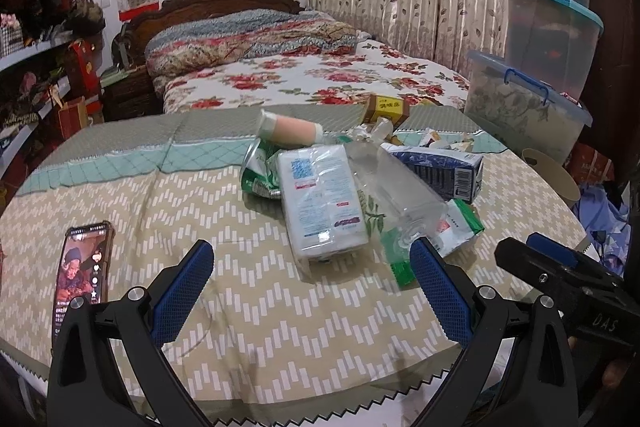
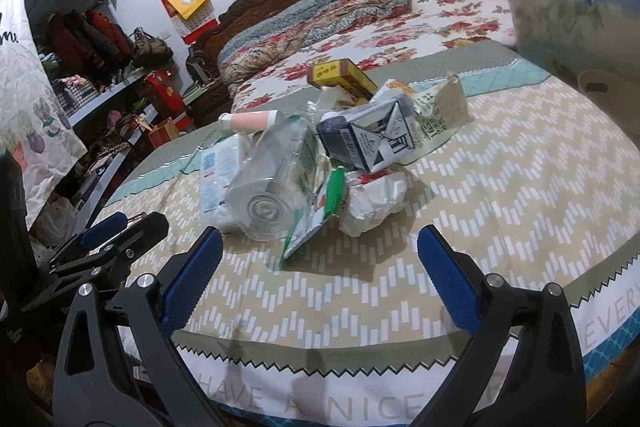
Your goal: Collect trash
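A heap of trash lies on the round table [image 1: 280,315]: a white tissue pack [image 1: 320,199] [image 2: 218,167], a clear plastic bottle [image 1: 396,187] [image 2: 272,183] on its side, a dark blue carton [image 1: 440,167] [image 2: 372,139], green-and-white wrappers [image 1: 260,175] [image 2: 320,211], a pink tube [image 1: 292,129] [image 2: 252,121], a yellow box [image 1: 388,107] [image 2: 344,77] and crumpled white paper [image 2: 376,199]. My left gripper [image 1: 312,267] is open, just short of the tissue pack. My right gripper [image 2: 320,255] is open too, in front of the bottle's base. Each one shows at the edge of the other's view.
A lit phone [image 1: 82,267] lies on the table's left side. Stacked clear storage boxes [image 1: 548,27] and a tan cup [image 1: 552,175] stand at the right. A bed [image 1: 320,79] is behind the table, and cluttered shelves [image 1: 36,75] and a hanging cloth bag [image 2: 32,95] are on the left.
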`<state>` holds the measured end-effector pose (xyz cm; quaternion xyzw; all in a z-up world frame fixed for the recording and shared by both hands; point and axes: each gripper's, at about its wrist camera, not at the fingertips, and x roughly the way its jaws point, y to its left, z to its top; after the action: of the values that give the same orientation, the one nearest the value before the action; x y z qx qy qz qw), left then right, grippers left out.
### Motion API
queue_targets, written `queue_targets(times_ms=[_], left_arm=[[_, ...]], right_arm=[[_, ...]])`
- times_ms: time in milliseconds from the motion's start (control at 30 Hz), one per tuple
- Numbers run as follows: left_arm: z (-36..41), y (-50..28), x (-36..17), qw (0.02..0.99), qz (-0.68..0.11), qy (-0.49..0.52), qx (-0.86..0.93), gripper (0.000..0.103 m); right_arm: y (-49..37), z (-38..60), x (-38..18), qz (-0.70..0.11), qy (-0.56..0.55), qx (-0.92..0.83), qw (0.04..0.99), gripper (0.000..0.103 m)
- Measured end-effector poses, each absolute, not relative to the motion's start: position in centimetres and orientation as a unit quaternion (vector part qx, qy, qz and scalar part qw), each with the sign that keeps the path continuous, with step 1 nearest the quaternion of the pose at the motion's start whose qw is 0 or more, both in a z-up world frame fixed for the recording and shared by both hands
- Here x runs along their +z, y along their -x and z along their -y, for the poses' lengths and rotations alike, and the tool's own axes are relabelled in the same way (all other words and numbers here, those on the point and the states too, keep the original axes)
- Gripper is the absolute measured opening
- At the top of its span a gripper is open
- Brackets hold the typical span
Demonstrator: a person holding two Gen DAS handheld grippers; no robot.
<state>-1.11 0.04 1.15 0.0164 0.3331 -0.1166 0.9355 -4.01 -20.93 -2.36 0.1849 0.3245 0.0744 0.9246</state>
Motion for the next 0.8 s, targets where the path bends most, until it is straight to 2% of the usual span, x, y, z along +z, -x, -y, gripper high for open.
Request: queue_targets(times_ms=[167, 267, 333, 400, 567, 600, 633, 700, 800], left_arm=[[-1.8, -0.1, 0.7, 0.930, -0.353, 0.012, -0.103, 0.094], [-2.7, -0.7, 0.5, 0.925, -0.364, 0.030, -0.104, 0.093], [-2.9, -1.2, 0.4, 0.920, -0.374, 0.037, -0.111, 0.089], [-2.9, -2.1, 0.3, 0.915, -0.384, 0.042, -0.121, 0.087], [-2.3, -4.7, -0.4, 0.900, -0.408, 0.057, -0.140, 0.083], [-2.3, -5.4, -0.7, 0.896, -0.416, 0.064, -0.142, 0.083], [-2.4, -5.7, -0.9, 0.894, -0.419, 0.069, -0.143, 0.082], [-2.9, -6.2, -1.3, 0.891, -0.424, 0.083, -0.141, 0.082], [-4.1, -6.5, -1.5, 0.889, -0.426, 0.098, -0.137, 0.082]], right_arm=[[4.0, 21.2, -2.2, -0.323, -0.188, 0.069, 0.925, 0.091], [3.7, 21.4, -2.4, -0.325, -0.187, 0.074, 0.924, 0.079], [3.4, 21.4, -2.6, -0.334, -0.183, 0.081, 0.921, 0.067], [3.0, 21.2, -2.8, -0.342, -0.178, 0.089, 0.918, 0.063], [2.4, 20.7, -1.7, -0.325, -0.163, 0.102, 0.926, 0.064], [2.2, 20.5, -1.4, -0.322, -0.160, 0.105, 0.927, 0.068], [1.9, 20.3, -1.1, -0.318, -0.155, 0.109, 0.929, 0.075], [1.1, 19.5, -0.5, -0.309, -0.137, 0.115, 0.934, 0.082], [-0.6, 17.8, -0.3, -0.317, -0.111, 0.129, 0.933, 0.084]])
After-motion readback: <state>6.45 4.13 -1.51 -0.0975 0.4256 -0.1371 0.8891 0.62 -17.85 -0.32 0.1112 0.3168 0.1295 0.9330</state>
